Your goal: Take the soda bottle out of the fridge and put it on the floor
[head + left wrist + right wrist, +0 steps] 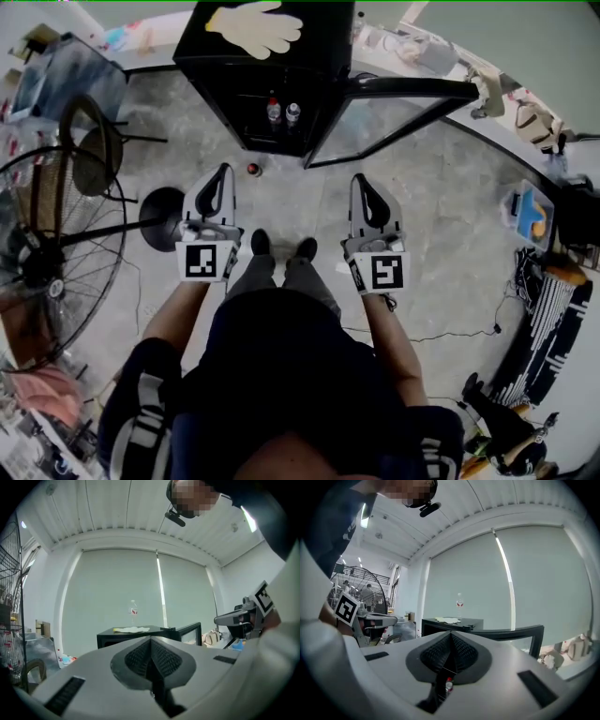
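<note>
The left gripper (151, 640) is keeping its jaws pressed together on nothing, and the right gripper (450, 635) is likewise closed and empty. Both are pointing level toward the black fridge (323, 42), whose door (405, 88) is standing open. A red-capped soda bottle (253, 170) is standing on the floor (427, 220) just before the fridge, apart from both grippers. Two more bottles (274, 111) are sitting inside.

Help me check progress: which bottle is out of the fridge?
The dark bottle on the floor before the fridge; the other two bottles stand inside it.
</note>
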Demonstrator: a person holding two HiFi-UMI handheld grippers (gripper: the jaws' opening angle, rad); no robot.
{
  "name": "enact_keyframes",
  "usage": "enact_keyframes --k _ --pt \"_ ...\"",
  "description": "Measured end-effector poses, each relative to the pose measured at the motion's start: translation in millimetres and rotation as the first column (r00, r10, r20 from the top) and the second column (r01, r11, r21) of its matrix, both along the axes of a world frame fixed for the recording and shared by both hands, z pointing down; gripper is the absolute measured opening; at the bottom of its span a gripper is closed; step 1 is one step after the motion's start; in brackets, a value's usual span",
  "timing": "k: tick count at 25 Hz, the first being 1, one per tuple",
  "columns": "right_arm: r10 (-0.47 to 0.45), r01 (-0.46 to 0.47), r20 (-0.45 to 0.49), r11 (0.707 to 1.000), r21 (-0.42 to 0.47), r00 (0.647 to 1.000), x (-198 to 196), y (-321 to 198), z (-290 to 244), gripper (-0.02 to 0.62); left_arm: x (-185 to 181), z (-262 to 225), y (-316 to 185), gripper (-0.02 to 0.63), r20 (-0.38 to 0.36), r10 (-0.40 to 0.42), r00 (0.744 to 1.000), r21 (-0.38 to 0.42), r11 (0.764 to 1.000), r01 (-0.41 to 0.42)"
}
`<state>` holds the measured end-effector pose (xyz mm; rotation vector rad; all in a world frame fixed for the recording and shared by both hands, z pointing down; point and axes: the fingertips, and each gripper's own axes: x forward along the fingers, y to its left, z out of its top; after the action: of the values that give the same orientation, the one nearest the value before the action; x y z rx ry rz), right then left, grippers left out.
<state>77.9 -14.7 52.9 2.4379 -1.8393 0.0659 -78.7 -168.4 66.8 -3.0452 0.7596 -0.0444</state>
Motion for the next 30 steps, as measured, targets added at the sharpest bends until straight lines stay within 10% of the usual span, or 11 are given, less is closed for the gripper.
enact_keyframes --k 30 --pt "0.108 -0.108 -0.009 0.992 -0.066 0.994 1.9 36.9 -11.0 0.017 -13.2 -30.2 11.6 0.023 -0.003 0.016 1.000 -0.003 1.000 -0.016"
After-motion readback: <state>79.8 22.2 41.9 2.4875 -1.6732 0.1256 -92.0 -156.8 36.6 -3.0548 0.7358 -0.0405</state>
